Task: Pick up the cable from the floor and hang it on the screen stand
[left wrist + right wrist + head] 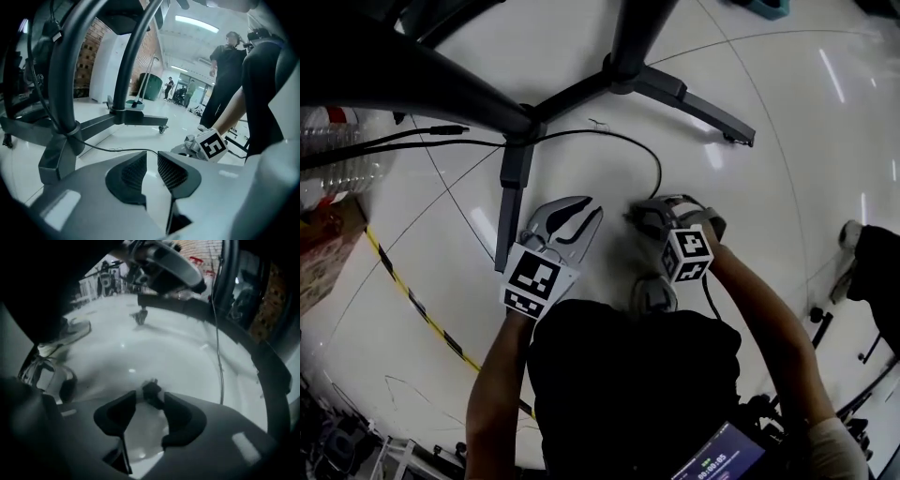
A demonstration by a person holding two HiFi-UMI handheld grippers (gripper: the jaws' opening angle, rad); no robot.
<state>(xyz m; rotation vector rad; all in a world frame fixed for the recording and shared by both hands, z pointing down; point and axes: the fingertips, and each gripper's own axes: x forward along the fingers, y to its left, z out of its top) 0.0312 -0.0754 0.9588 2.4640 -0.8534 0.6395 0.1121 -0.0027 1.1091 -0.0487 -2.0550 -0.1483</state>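
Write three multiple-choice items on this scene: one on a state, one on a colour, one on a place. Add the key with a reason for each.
1. The left gripper's jaws are: A. shut on something; B. apart with nothing between them; C. shut and empty.
2. The cable is: A. black; B. red; C. yellow.
3. The cable's end lies: A. in the left gripper; B. on a shelf; C. on the floor at the right gripper's jaw tips.

Key:
1. B: the left gripper view shows only bare floor in the gap.
2. A: it runs as a black line across the white floor.
3. C: the right gripper view shows the dark end at the tips of its open jaws.
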